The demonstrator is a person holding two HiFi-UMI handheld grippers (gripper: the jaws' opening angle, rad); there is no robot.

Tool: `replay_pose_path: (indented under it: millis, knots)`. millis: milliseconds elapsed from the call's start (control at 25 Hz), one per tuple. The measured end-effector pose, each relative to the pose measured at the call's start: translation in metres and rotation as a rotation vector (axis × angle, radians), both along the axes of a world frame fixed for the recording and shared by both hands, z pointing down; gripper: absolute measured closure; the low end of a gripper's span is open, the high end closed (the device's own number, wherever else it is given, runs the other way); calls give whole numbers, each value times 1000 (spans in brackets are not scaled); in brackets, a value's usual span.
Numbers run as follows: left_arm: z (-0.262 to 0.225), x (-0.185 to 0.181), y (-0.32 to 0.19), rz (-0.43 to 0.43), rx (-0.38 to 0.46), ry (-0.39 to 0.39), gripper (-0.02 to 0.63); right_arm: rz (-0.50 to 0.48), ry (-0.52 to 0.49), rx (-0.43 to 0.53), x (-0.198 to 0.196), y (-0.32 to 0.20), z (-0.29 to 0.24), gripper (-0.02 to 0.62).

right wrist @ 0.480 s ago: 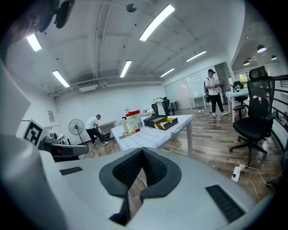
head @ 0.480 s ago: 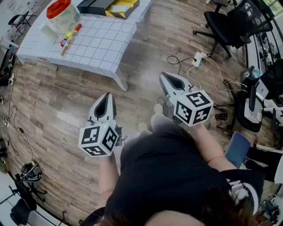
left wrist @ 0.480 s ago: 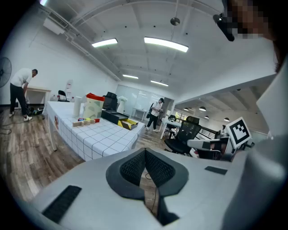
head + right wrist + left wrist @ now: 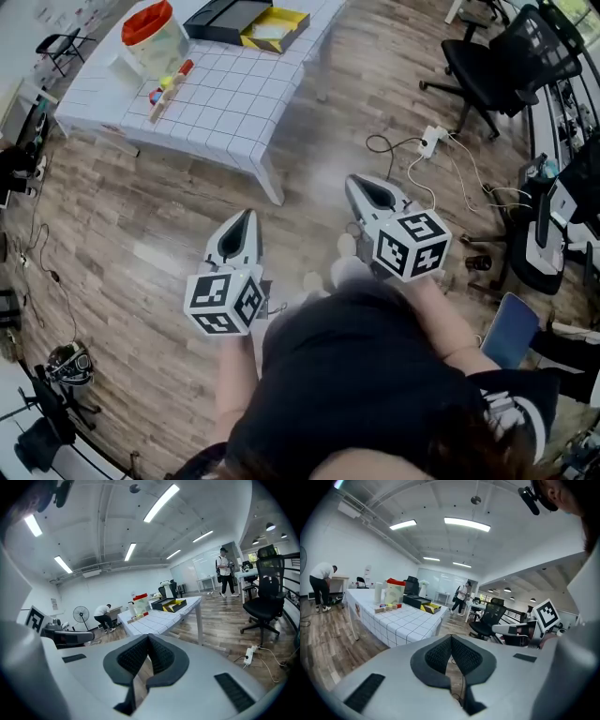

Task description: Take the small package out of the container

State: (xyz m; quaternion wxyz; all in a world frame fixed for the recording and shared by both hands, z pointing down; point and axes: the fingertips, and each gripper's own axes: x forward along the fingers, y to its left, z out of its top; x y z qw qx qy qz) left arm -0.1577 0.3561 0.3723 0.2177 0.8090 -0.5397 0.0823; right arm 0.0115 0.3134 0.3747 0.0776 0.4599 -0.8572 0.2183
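Observation:
A clear container with a red lid [image 4: 153, 37] stands at the far left of a table under a white grid cloth [image 4: 225, 94], well ahead of me. It also shows in the left gripper view as the container [image 4: 395, 591] and in the right gripper view as the container [image 4: 139, 603]. I cannot make out a small package inside it. My left gripper [image 4: 247, 217] and right gripper [image 4: 359, 184] hang over the wooden floor, short of the table. Both are shut with nothing between the pads, seen as left gripper [image 4: 451, 637] and right gripper [image 4: 148, 637].
A black and yellow open box [image 4: 251, 23] lies at the table's far end, with small coloured blocks [image 4: 169, 82] near the container. A black office chair [image 4: 497, 56] and a power strip with cables [image 4: 429, 139] are to the right. A person [image 4: 321, 581] bends over at the far left.
The table and its container have slid lower and rightward in the head view, so they sit a little nearer. Both grippers stay shut and empty.

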Motion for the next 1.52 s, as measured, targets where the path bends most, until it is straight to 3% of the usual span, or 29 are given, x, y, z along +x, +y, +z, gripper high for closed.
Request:
replay_pose_path:
  millis: [280, 480, 640, 760, 1000, 1520]
  knots:
    - [5, 1, 7, 44, -32, 66, 580, -12, -14, -28, -11, 14, 4, 580]
    - [5, -16, 2, 18, -1, 65, 580, 12, -16, -28, -7, 20, 0, 580]
    - [2, -12, -11, 60, 15, 91, 580, 26, -7, -31, -1, 12, 1, 580]
    - [2, -4, -27, 78, 21, 103, 580, 20, -10, -34, 1, -6, 2, 580]
    - [8, 2, -66, 67, -3, 43, 580, -37, -23, -43, -9, -55, 10, 580]
    - [8, 56, -196, 50, -44, -8, 580, -174, -25, -69, 7, -196, 9, 580]
